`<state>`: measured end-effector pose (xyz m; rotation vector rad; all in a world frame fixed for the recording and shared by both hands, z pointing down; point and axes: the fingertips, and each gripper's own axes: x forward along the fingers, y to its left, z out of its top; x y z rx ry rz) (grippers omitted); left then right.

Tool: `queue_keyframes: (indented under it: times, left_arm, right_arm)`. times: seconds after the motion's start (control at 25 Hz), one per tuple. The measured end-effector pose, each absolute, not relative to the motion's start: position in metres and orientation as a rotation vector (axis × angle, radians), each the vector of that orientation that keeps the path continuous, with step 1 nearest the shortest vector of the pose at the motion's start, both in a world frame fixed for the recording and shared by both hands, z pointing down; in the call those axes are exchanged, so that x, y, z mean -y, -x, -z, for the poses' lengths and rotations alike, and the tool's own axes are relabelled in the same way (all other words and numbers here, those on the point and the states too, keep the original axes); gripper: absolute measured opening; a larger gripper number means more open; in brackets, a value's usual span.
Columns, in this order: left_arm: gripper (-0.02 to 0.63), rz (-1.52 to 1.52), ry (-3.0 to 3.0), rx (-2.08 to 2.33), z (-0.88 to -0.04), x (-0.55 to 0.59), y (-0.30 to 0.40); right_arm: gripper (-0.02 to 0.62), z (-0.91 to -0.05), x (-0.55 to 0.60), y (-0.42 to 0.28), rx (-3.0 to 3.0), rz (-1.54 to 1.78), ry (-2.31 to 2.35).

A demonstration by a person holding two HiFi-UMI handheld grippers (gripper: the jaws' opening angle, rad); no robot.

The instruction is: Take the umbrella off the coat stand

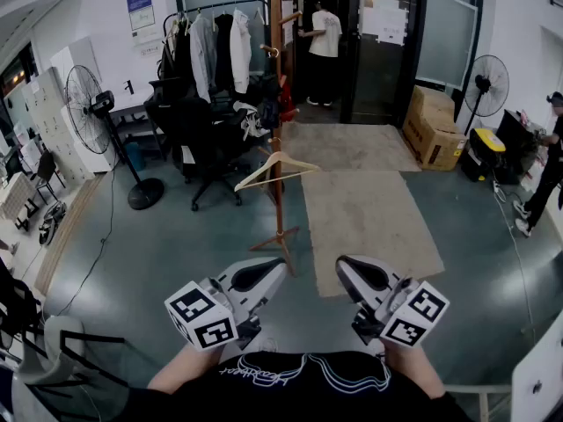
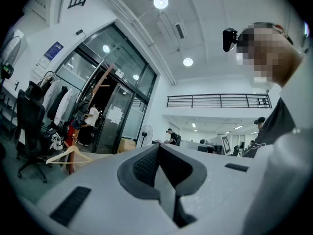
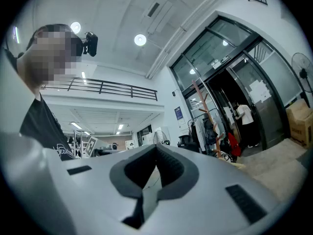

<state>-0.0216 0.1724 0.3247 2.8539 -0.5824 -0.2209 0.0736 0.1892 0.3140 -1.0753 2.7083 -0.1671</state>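
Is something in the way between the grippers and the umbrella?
No. Only floor lies between the left gripper, the right gripper and the coat stand. A hanger hangs there, below the red umbrella-like thing.

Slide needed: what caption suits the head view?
Left gripper and right gripper, both shut and empty, face a wooden coat stand bearing a hanger.

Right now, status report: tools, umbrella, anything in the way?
Left tool and right tool both shut, empty. Red umbrella hangs on the tall wooden coat stand, ahead, untouched. Pale wooden clothes hanger hangs lower on that stand.
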Motion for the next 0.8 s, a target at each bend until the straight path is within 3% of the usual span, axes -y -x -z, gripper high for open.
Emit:
queue_keyframes:
  times: [0.8]
  left_arm:
    - [0.006,0.314,-2.918,0.601,-0.310,-0.189,0.035]
  right_arm:
    - [0.003,-0.316,-0.209,-0.077,-2.705,0.133,1.125]
